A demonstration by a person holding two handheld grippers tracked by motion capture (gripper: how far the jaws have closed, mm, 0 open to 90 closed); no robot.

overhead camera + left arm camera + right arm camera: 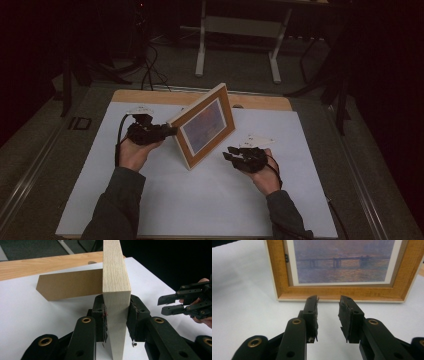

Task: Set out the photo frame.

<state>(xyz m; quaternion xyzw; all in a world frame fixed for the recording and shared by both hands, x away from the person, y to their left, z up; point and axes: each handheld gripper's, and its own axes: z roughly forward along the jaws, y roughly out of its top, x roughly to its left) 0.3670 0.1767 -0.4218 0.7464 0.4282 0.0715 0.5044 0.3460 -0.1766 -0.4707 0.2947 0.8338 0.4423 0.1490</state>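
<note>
A: The tabletop (150, 210) with its white cover carries one thing: the picture frame (207, 125), standing tilted near the middle with its print facing the person.

B: And the brown back stand (70, 283) juts out behind the frame, its foot on the white cover.

A: The left claw (167, 131) is clenched on the frame's pale side edge; both pads press the wood. The right claw (231, 154) hangs released just in front of the frame's lower rail, nothing between its pads.

B: The risk looks like this: the grip sits on one edge only, so a twist of that hand could swing the frame off its stand and tip it face down.

A: Or the smooth wood could slip between the pads if the squeeze eases.
</note>
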